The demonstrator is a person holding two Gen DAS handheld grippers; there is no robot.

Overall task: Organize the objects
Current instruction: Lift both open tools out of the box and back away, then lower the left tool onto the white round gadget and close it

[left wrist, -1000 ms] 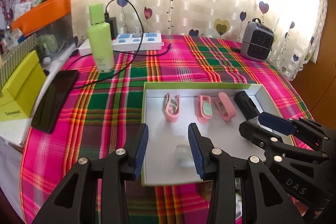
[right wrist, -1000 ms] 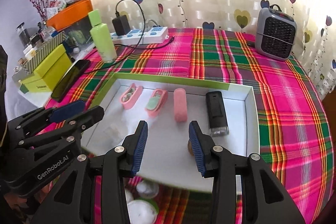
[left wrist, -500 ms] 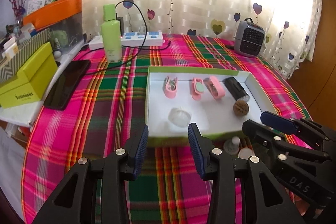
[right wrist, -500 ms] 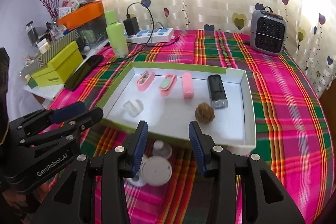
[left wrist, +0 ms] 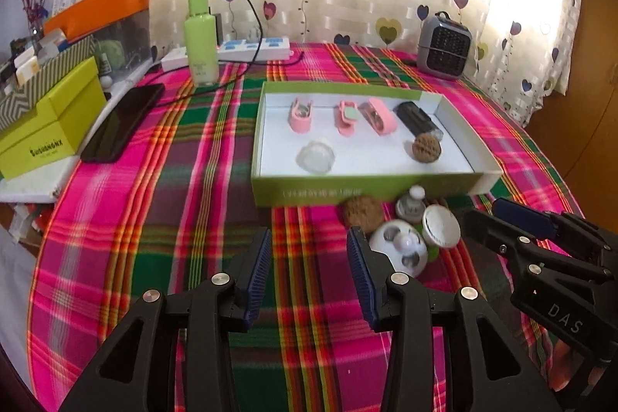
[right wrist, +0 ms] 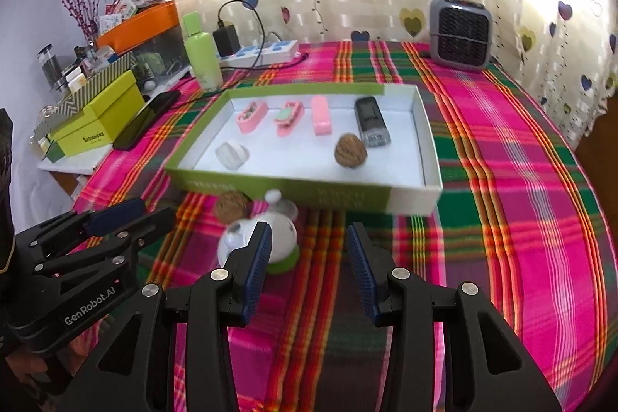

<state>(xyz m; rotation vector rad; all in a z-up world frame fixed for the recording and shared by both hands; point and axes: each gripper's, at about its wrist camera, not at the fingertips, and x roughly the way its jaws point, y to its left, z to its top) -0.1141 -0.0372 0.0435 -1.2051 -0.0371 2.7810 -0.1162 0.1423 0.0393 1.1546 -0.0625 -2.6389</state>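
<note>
A green-sided tray (left wrist: 363, 194) (right wrist: 428, 141) with a white floor lies on the plaid cloth. In it rest three pink clips (left wrist: 300, 112) (right wrist: 251, 116), a black device (left wrist: 417, 118) (right wrist: 370, 120), a walnut (left wrist: 426, 148) (right wrist: 350, 149) and a clear round piece (left wrist: 314, 157) (right wrist: 231, 154). On the cloth in front of the tray sit a second walnut (left wrist: 363, 213) (right wrist: 231, 206), a white dome toy (left wrist: 401, 250) (right wrist: 282, 238), a white knob (left wrist: 411, 205) and a white lid (left wrist: 442, 226). My left gripper (left wrist: 309, 269) and right gripper (right wrist: 309, 269) hover open and empty in front of the tray.
Along the left stand a lime box (left wrist: 42, 138), a black phone (left wrist: 123, 122) and an orange bin (left wrist: 100, 6). At the back are a green bottle (left wrist: 200, 37), a power strip (left wrist: 255, 49) with cables and a grey heater (left wrist: 444, 47). A curtain hangs behind.
Both grippers have drawn back from over the tray toward the table's front. The second walnut, dome toy, knob and lid in front of the tray have come into view. Jaw gaps are unchanged.
</note>
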